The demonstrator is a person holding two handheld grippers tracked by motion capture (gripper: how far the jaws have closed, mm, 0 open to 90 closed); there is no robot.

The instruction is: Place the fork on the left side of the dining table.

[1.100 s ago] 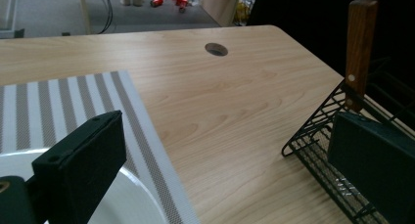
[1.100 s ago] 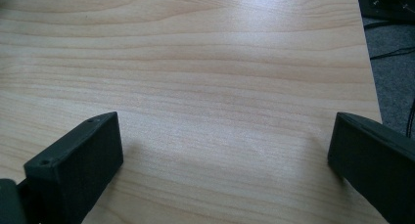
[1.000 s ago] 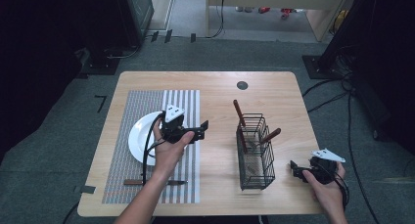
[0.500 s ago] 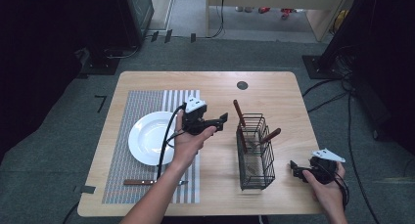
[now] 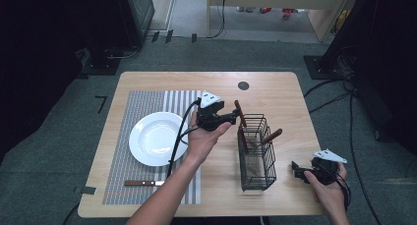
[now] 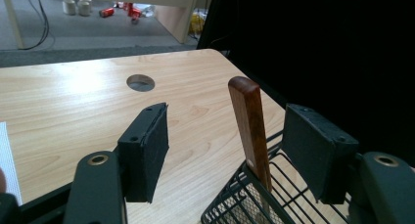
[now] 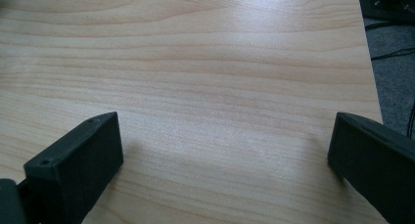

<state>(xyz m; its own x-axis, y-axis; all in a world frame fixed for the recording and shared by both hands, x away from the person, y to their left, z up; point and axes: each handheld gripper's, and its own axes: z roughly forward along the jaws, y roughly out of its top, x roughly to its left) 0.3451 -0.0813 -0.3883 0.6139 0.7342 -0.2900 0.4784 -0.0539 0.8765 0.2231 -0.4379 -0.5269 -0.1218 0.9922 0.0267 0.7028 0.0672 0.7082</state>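
We hold the left hand-held gripper (image 5: 235, 116) with jaws spread and released, a brown wooden utensil handle (image 6: 250, 126) standing between them untouched, rising from the black wire basket (image 5: 255, 154). The right hand-held gripper (image 5: 296, 169) gapes empty over bare light-wood bench (image 7: 220, 77) near its right edge. What the handle belongs to is hidden inside the basket. A round white plate (image 5: 156, 138) sits on the striped grey placemat (image 5: 142, 104).

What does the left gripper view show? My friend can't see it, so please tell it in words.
The left gripper, its two black jaws open, has a brown wooden handle standing between them without touching. The handle sticks up out of a black wire basket on a light wooden table with a round hole.
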